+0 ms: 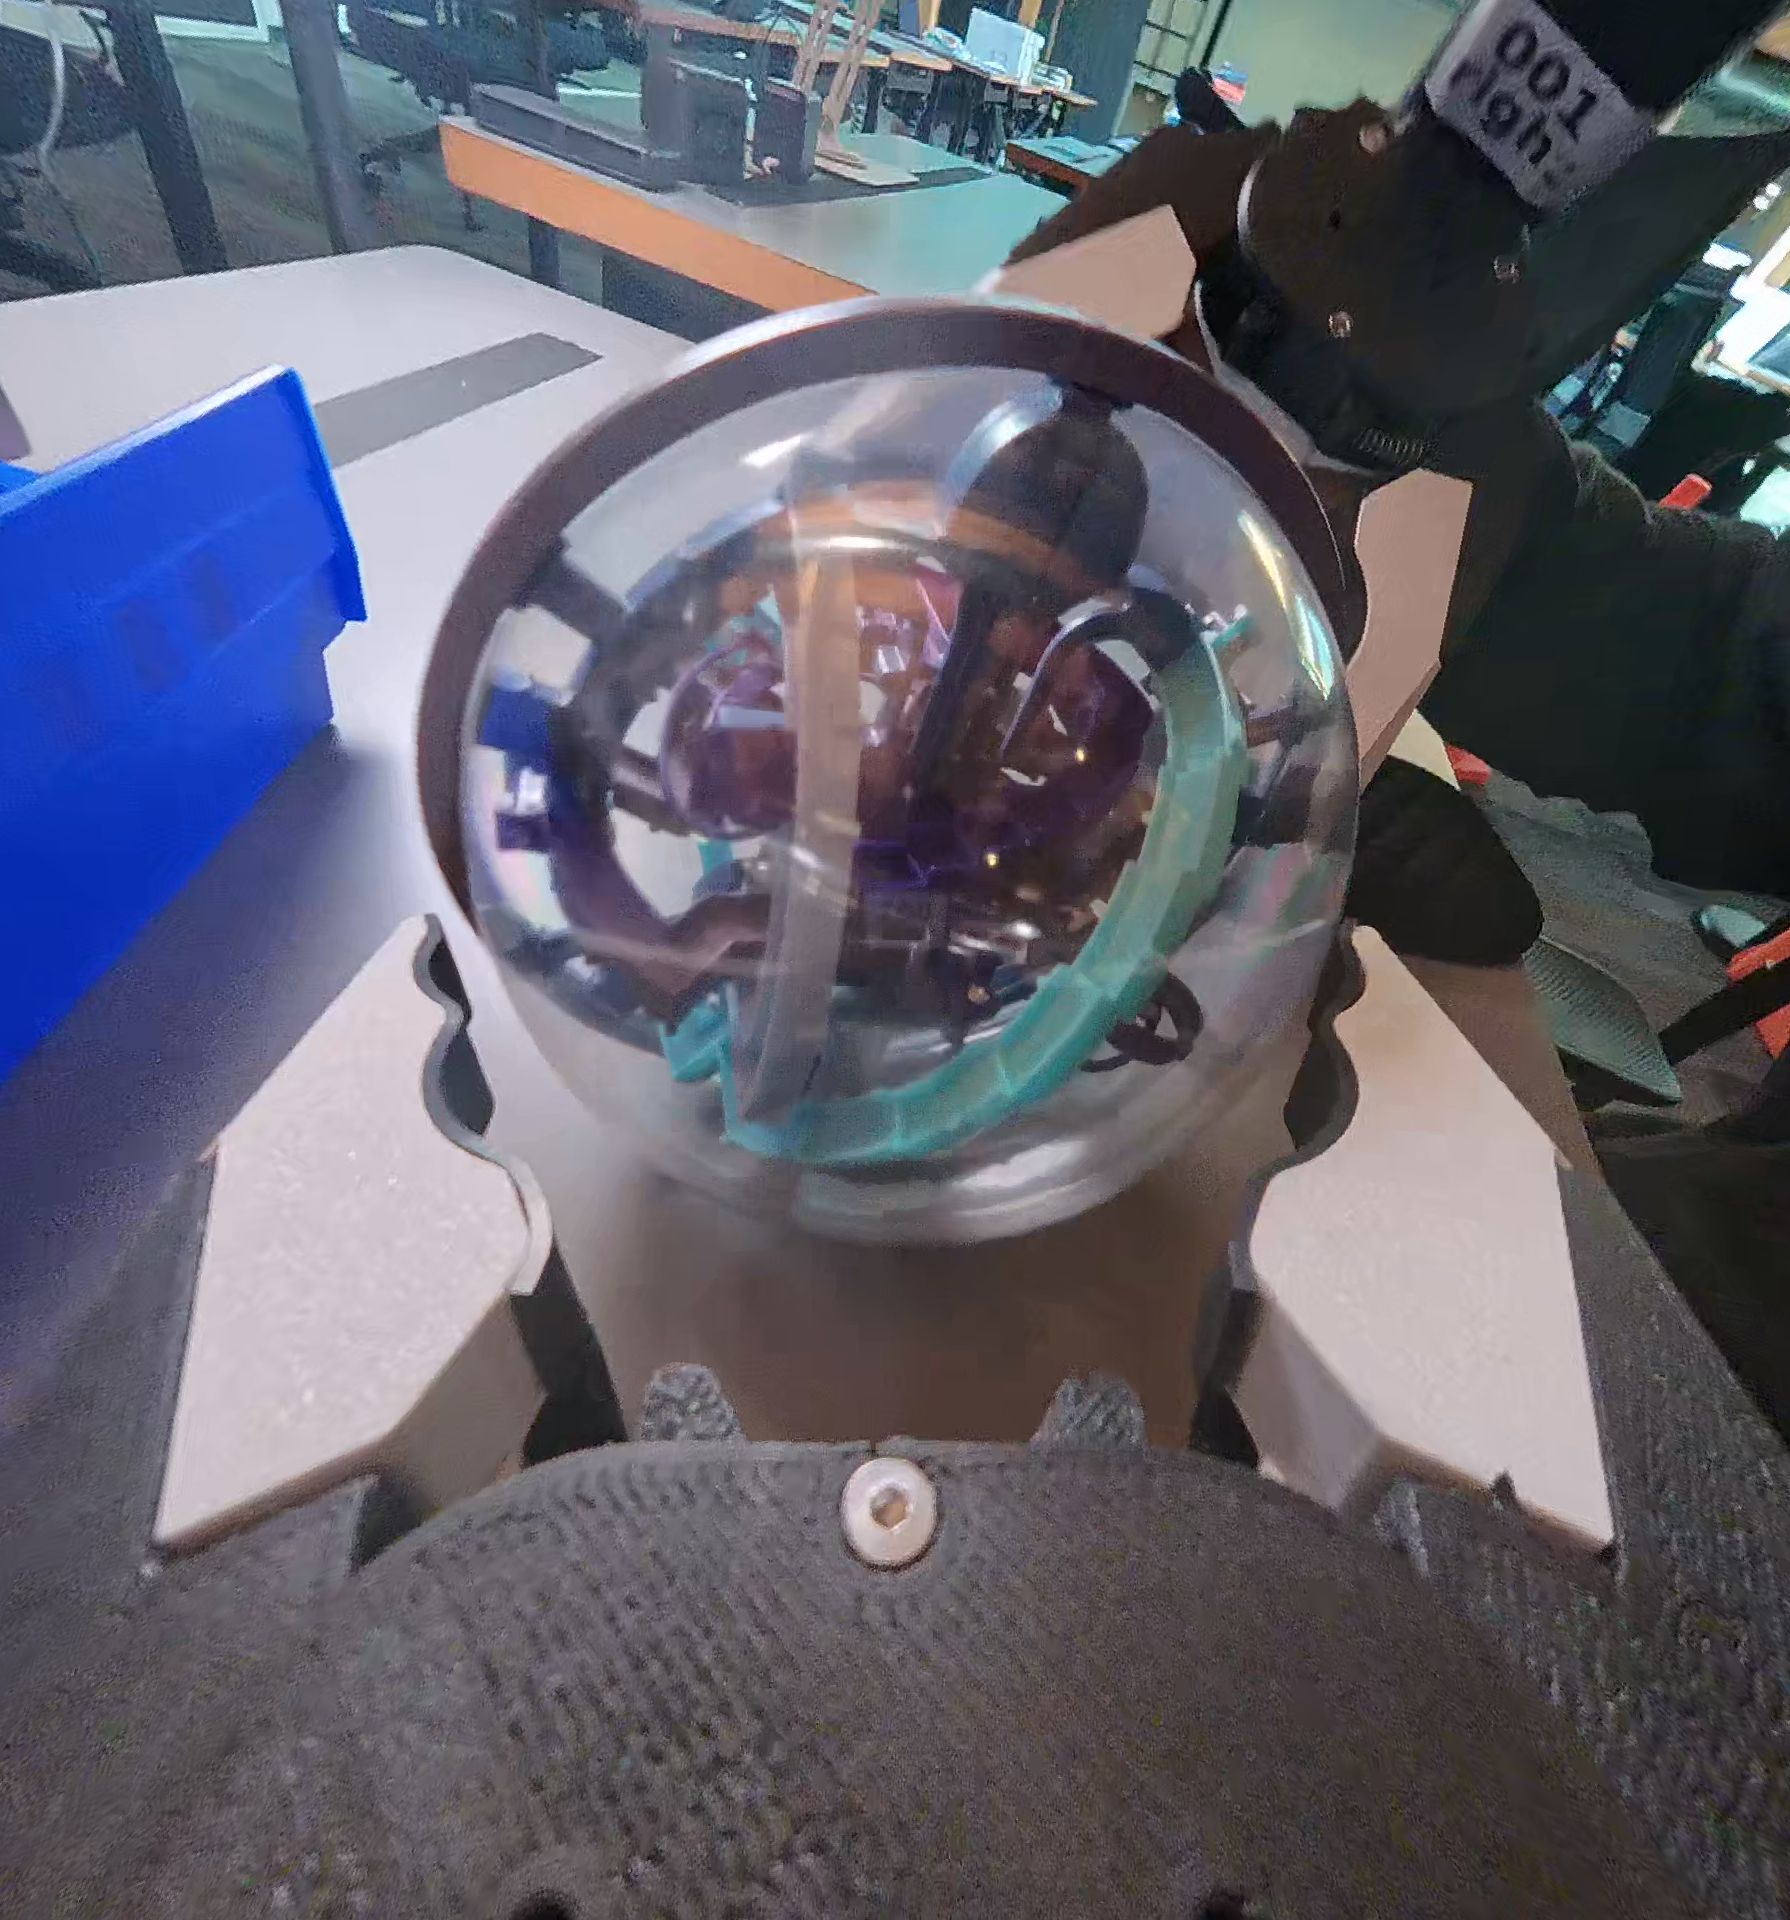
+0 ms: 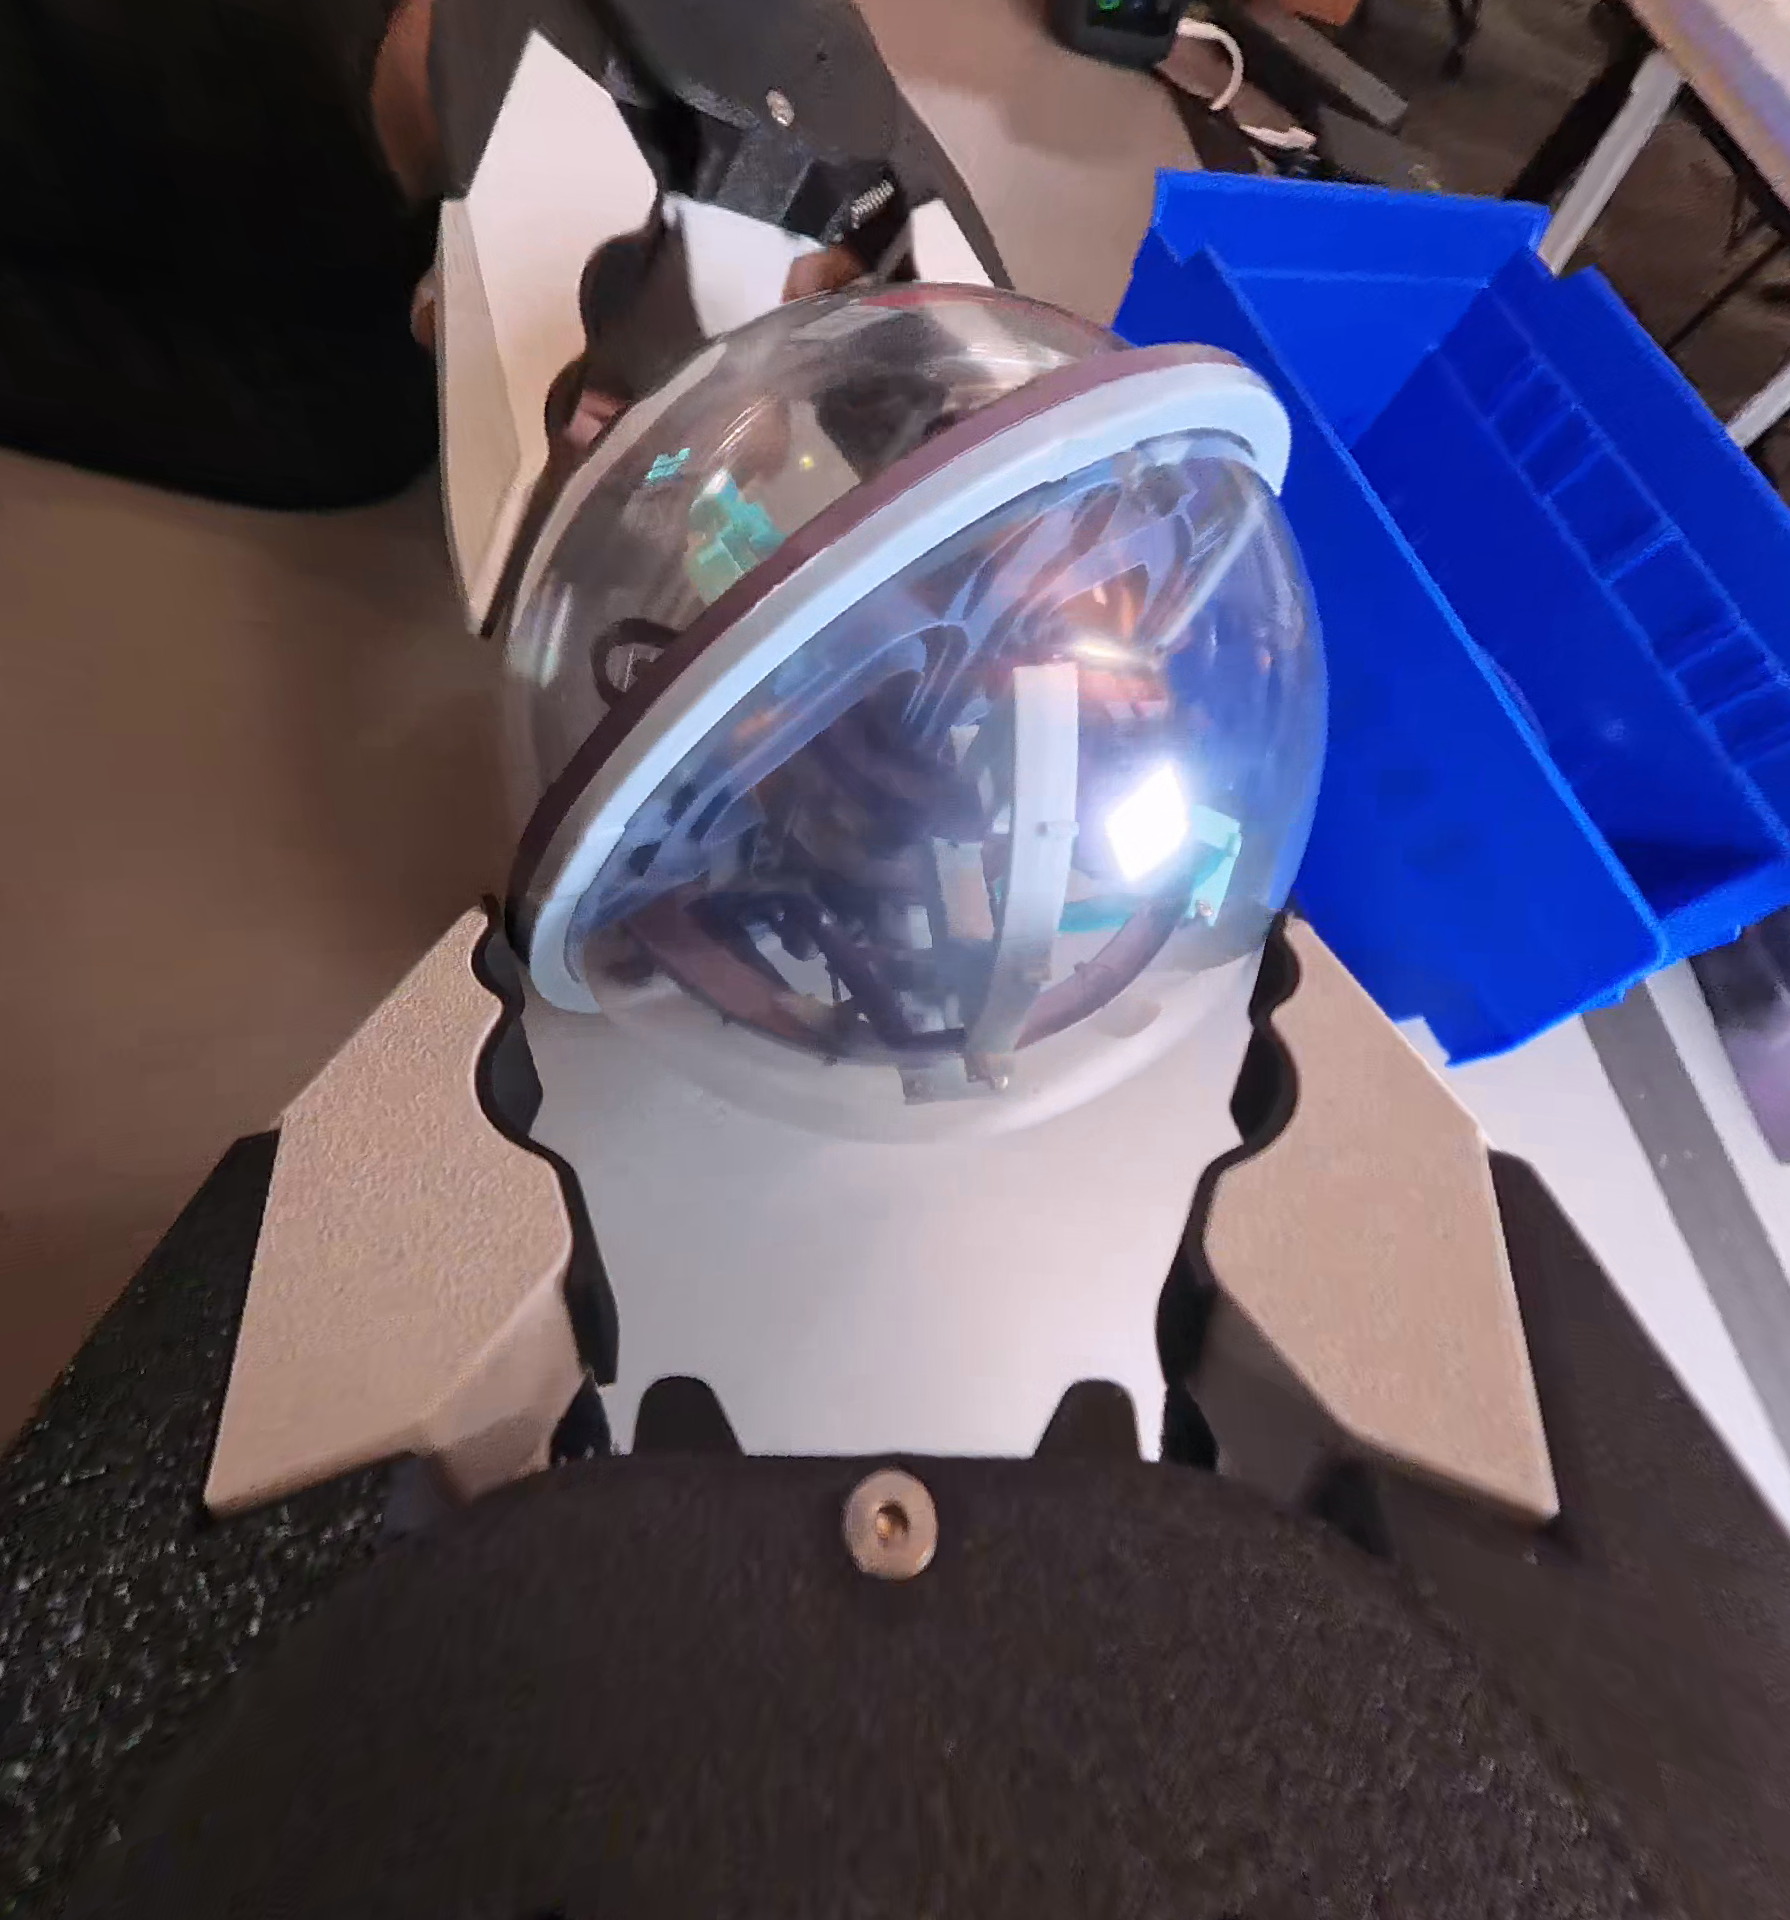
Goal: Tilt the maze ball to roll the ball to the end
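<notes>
The maze ball (image 1: 870, 748) is a clear sphere with a dark rim ring and teal, purple and brown tracks inside. My left gripper (image 1: 886, 935) is shut on it, with both wavy black pads against its lower sides. My right gripper (image 2: 886, 935) is shut on the same maze ball (image 2: 922, 727) from the opposite side, its pads touching the rim ring and the dome. In the left wrist view the right gripper's fingers (image 1: 1410, 582) reach around the ball's far side. In the right wrist view the left gripper's fingers (image 2: 475, 436) show behind the ball. The ring is tilted. I cannot make out the small ball inside.
A blue plastic bin (image 1: 122, 707) stands close to the ball on the grey table (image 1: 195, 312); it also shows in the right wrist view (image 2: 1493, 623). A person's dark sleeve (image 1: 1649, 675) is at the right. Desks and chairs fill the background.
</notes>
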The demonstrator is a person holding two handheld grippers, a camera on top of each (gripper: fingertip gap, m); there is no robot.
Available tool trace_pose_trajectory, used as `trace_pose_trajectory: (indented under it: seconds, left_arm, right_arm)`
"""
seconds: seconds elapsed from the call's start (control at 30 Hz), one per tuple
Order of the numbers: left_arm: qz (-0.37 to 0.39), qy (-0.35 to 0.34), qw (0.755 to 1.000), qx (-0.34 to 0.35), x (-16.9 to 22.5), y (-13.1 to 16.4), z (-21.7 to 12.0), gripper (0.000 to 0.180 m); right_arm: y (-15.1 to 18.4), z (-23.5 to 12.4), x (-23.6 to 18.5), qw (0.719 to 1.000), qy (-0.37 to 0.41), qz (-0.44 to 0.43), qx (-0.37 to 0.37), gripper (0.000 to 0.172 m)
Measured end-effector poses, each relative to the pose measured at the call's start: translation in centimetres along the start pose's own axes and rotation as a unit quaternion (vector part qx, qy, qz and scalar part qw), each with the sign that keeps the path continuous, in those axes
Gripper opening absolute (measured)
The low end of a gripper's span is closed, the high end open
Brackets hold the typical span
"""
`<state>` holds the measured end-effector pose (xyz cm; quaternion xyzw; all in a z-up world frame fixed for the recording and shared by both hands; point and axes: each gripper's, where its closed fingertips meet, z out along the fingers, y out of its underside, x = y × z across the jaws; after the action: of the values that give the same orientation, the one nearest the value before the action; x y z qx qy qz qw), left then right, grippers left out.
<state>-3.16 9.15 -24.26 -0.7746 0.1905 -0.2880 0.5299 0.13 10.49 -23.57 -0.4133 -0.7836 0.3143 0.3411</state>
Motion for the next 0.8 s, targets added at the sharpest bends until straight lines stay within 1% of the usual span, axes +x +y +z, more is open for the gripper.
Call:
trace_pose_trajectory:
  seconds: [0.07,0.13,0.2,0.3,0.43,0.53,0.67,0.73,0.8]
  left_arm:
    - [0.003,0.002,1.0,-0.006,0.3,0.5,0.4,0.158]
    - [-0.005,0.006,1.0,-0.001,0.3,0.7,0.3,0.158]
    - [-0.022,0.013,1.0,0.004,0.2,0.9,0.1,0.158]
    - [-0.039,0.015,0.999,0.002,-0.2,1.1,-0.1,0.157]
    - [-0.008,0.001,1.0,-0.024,-0.1,2.1,0.4,0.157]
    - [0.018,-0.01,1.0,-0.021,0.3,1.9,0.9,0.156]
    - [0.035,-0.026,0.999,-0.021,0.6,1.8,1.2,0.156]
    - [0.011,-0.018,0.999,-0.024,0.9,2.0,1.5,0.156]
    - [-0.033,0.004,0.999,-0.023,1.2,2.1,1.7,0.156]
  right_arm:
    - [-0.3,0.2,-0.1,1.0,-0.007,-0.021,-0.009,0.136]
    - [-0.6,0.2,-0.1,1.0,-0.014,-0.025,-0.011,0.135]
    - [-0.9,0.2,0.0,1.0,-0.016,-0.016,-0.001,0.135]
    - [-0.9,-0.1,0.2,1.0,-0.002,0.016,0.018,0.127]
    - [0.7,-0.2,-0.4,0.998,0.011,0.054,0.013,0.128]
    - [1.6,0.1,-0.5,0.998,0.036,0.044,0.001,0.131]
    - [1.9,0.0,-0.5,0.998,0.041,0.041,0.014,0.131]
    - [1.7,-0.3,-0.5,0.997,0.034,0.058,0.026,0.131]
    - [1.4,-0.6,-0.5,0.996,0.016,0.081,0.028,0.131]
